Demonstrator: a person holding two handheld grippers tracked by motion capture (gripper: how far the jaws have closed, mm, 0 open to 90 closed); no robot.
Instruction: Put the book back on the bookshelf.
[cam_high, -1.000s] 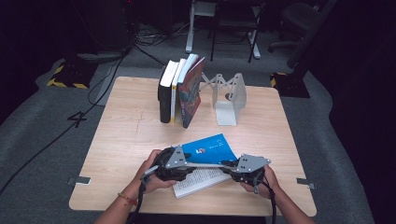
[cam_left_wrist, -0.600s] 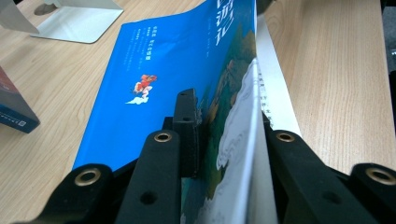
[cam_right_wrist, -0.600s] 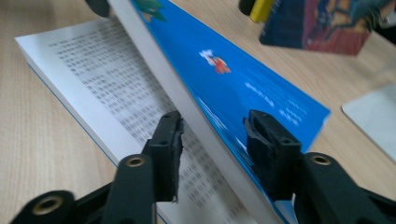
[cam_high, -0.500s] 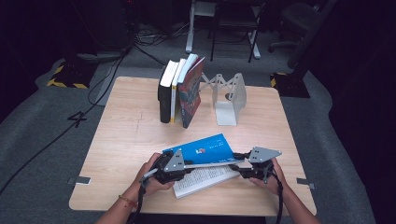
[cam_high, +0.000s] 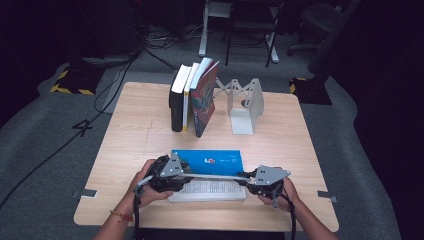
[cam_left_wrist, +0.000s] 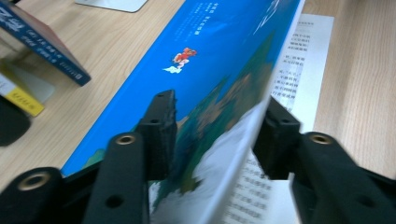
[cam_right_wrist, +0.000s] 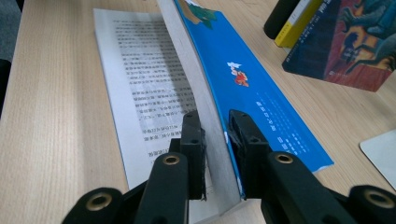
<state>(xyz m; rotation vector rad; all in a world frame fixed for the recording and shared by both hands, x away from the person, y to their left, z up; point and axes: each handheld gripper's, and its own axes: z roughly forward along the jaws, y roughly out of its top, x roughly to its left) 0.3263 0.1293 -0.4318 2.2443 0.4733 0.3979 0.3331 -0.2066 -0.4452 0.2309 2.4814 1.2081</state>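
A blue-covered book (cam_high: 207, 162) is seen lying open near the front edge of a wooden surface (cam_high: 140, 135), with a printed page (cam_high: 210, 190) flat beneath a raised block of pages and cover. The book is worked from both ends by 2 handheld grippers.

The right gripper (cam_right_wrist: 215, 126) is closed narrowly on the raised block at its corner, with 1 jaw on the page side and 1 on the blue cover; its jaws have just been closing. The left gripper (cam_left_wrist: 215, 126) straddles the other end at a middling width, having just been opening. The cover sits between its jaws, but a firm pinch cannot be confirmed because that edge is blurred.

Several risks are judged from this. If the left end is held loosely, the block could sag or twist, and the pages could fan out and drop back. The thin corner in the right gripper could be creased or torn if pulled unevenly. The flat page could be dragged and folded under.

At the back, 3 upright books (cam_high: 192, 95) lean beside a white bookend (cam_high: 245, 105), well apart from the work.
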